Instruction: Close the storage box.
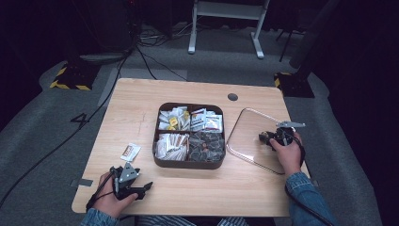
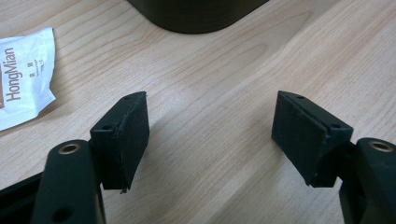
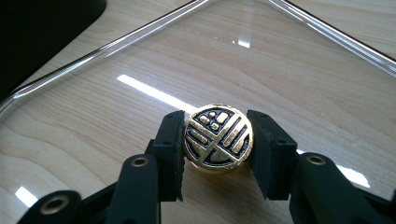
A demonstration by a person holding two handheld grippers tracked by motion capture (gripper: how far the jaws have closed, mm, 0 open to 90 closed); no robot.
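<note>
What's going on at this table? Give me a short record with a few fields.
Lid: clear lid flat on the table, right of the box
Knob: gold and black knob on the lid
Right hand-held gripper: shut on the knob
Left hand-held gripper: open, nothing between the jaws
Box: dark four-compartment box of packets, uncovered
Loose item: white sachet left of the box

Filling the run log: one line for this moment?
right gripper: shut on lid knob | clear lid: on table beside box | left gripper: open, empty

Round gold-black knob [image 3: 218,138] – atop clear glass lid [image 3: 289,70].
</note>
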